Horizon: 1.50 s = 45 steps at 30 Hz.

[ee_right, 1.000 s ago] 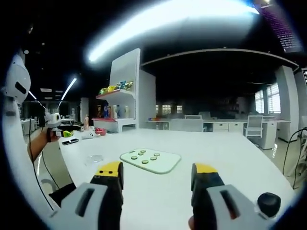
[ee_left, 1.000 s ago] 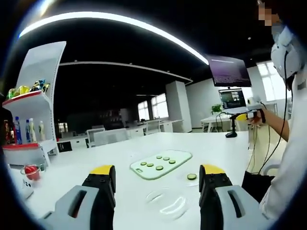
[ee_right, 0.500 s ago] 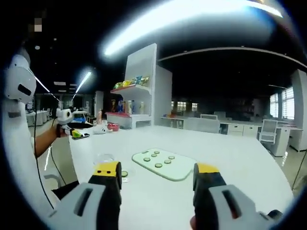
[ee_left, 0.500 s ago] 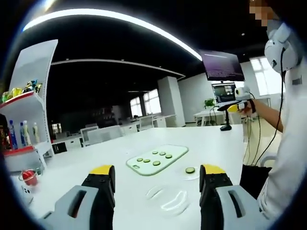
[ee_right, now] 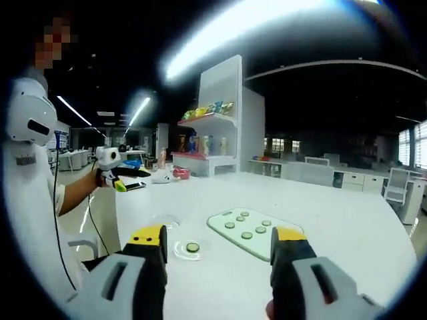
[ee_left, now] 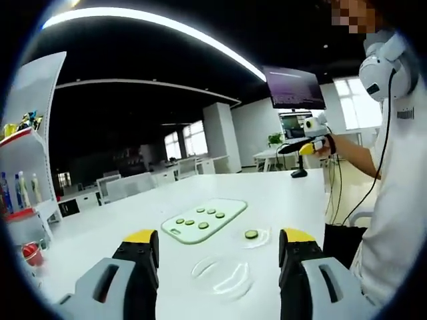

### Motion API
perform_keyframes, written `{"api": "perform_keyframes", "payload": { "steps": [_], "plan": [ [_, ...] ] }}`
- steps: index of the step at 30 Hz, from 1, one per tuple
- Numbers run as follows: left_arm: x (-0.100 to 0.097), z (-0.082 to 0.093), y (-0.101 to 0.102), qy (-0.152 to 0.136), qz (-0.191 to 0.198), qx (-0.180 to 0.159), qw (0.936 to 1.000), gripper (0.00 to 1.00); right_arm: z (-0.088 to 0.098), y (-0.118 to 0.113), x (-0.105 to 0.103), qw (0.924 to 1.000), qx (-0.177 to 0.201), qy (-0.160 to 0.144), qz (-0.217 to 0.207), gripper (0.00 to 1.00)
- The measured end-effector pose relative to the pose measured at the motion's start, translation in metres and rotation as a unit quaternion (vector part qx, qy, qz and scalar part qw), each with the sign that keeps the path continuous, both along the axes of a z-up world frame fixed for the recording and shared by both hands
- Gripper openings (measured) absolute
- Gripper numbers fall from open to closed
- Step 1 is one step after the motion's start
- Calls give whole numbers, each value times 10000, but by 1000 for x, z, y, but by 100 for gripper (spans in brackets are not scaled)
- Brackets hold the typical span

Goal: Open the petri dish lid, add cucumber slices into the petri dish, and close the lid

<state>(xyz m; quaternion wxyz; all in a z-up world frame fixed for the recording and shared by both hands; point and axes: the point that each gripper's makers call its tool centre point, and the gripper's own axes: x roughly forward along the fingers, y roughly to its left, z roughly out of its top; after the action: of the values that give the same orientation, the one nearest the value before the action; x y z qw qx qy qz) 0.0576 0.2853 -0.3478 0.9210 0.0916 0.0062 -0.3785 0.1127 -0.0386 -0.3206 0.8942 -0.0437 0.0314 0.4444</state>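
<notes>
**Dish open, one slice in, both tools clear**

The dish [ee_left: 254, 235] sits on the white surface [ee_left: 280, 200], just beside the near end of the board [ee_left: 203, 220], with one cucumber slice [ee_left: 251, 234] in it. The clear lid [ee_left: 222, 277] lies apart, nearer the left tool [ee_left: 218, 257], between its spread, empty jaws. In the right gripper view the dish [ee_right: 191, 249] and slice [ee_right: 193, 247] lie ahead of the right tool [ee_right: 220, 250], also spread wide and holding nothing. More slices [ee_right: 247, 225] rest on the board [ee_right: 257, 231].

Judged risks: the lid and dish are clear and hard to make out on white, so a tool could miss the rim or push the dish away. Thin, wet slices may slip from the jaws or stick. A lid set down askew would not seat.
</notes>
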Motion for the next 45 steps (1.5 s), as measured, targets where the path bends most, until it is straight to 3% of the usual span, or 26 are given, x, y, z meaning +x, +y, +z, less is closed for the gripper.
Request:
{"api": "perform_keyframes", "payload": {
  "steps": [9, 19, 31, 45],
  "plan": [
    [1, -16, -3, 213, -237, 139, 9994, 75, -4, 38, 6, 9985, -174, 24, 526, 64],
    [3, -18, -4, 280, -432, 92, 9986, 76, -6, 65, 14, 9953, -331, 57, 903, 64],
    [8, -40, 7, 668, -558, 368, 9955, 76, -19, 119, 17, 9854, -617, 174, 1575, 66],
    [23, -67, 8, 900, -671, 514, 9923, 76, -42, 181, 7, 9643, -1202, 114, 2355, 71]
  ]
}}
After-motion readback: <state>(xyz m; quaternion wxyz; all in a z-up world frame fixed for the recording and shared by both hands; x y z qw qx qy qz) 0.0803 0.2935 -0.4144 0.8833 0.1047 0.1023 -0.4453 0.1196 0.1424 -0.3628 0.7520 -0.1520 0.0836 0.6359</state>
